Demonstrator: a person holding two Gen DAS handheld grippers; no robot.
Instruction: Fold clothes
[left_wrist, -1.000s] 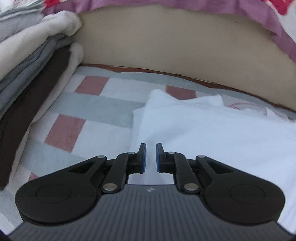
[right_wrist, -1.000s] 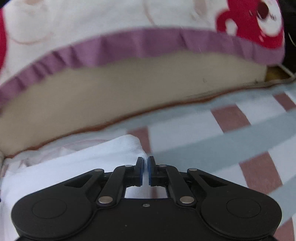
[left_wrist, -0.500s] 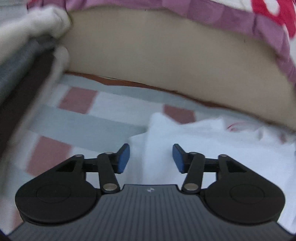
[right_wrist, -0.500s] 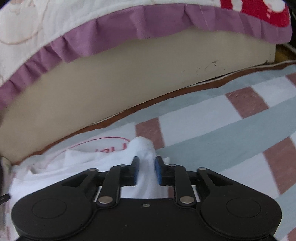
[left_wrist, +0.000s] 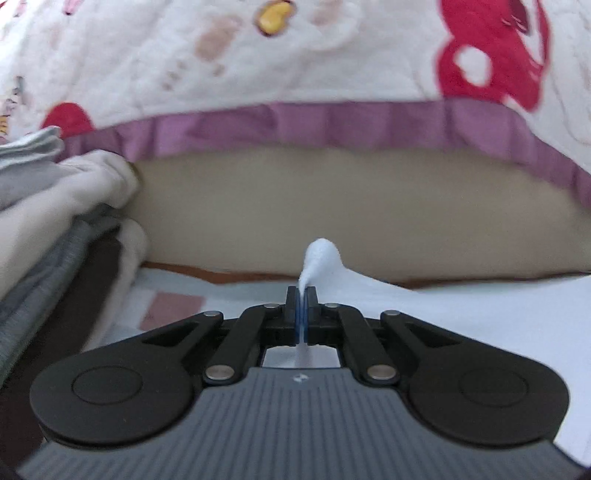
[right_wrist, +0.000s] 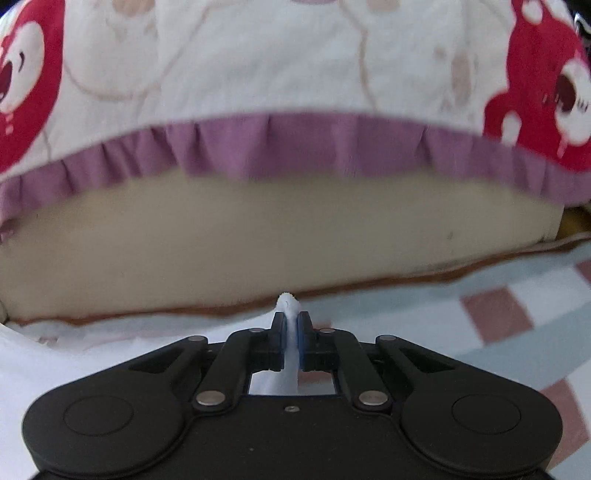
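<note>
Now both jaws have snapped shut: left hand-held gripper (left_wrist: 303, 310) and right hand-held gripper (right_wrist: 291, 332) each pinch a white garment (left_wrist: 461, 314) corner, ready to lift for folding

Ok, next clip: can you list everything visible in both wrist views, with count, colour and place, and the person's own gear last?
white garment: one, white, lying on the checked sheet, a pinched corner rising out of each pair of jaws.
stack of folded clothes: one pile, grey, cream and dark brown layers, left edge of the left wrist view.
checked sheet: one, pale blue, white and dusty red, under everything.
quilt: one, white with red cartoon prints and a purple frill, across the top of both views.
beige panel: one, beige, below the frill.
left gripper: one, black with blue pads, shut on the garment.
right gripper: one, black with blue pads, shut on the garment.
</note>
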